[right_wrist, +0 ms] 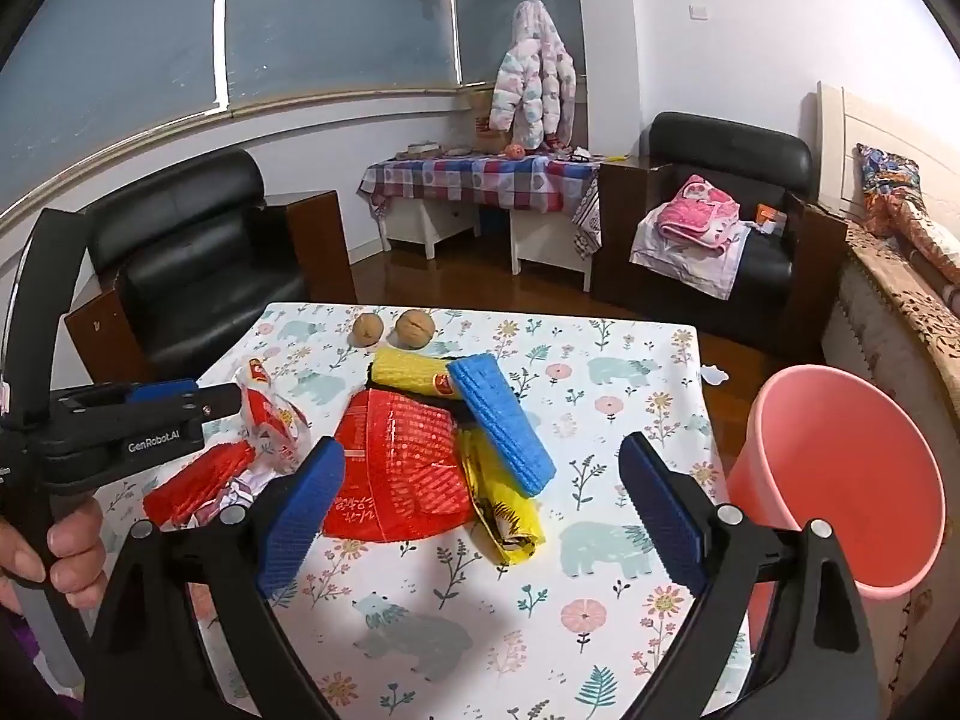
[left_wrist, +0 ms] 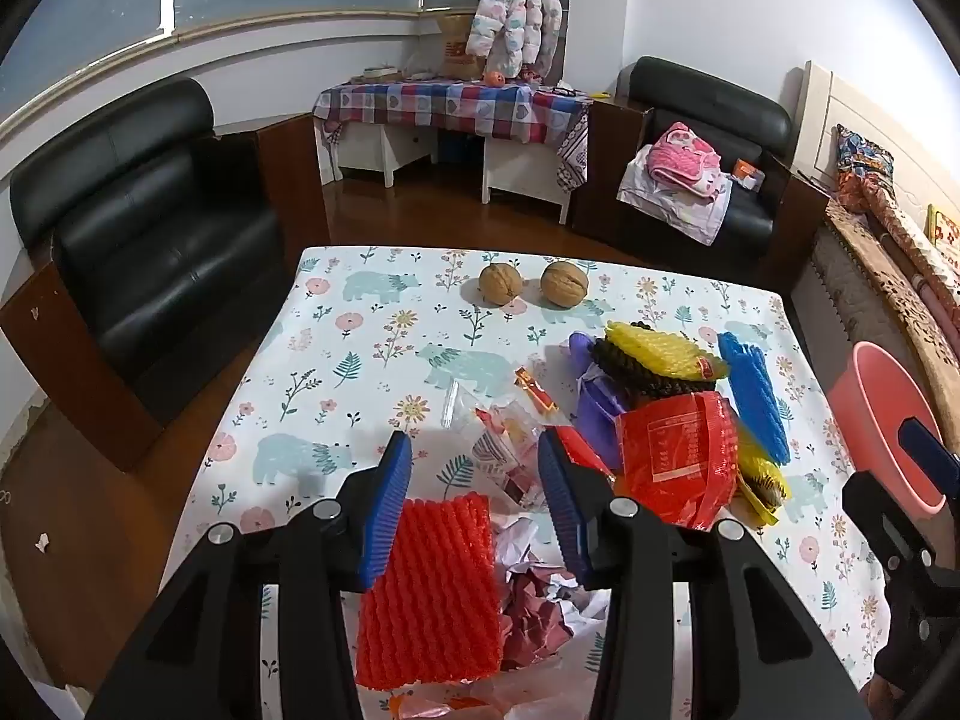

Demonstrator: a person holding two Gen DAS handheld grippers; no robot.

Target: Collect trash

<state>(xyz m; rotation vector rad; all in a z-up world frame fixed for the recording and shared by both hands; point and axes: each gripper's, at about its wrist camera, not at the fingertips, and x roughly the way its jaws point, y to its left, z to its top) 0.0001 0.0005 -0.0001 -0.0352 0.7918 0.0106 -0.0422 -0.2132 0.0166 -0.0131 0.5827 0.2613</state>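
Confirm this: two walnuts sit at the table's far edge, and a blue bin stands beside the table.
Wrong colour. The bin beside the table is pink, not blue, as the right wrist view shows. The two walnuts do sit at the far edge.

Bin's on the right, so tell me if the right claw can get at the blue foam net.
Probably yes. The right claw is open, and the blue foam net lies on top of the pile just ahead, nothing covering it.
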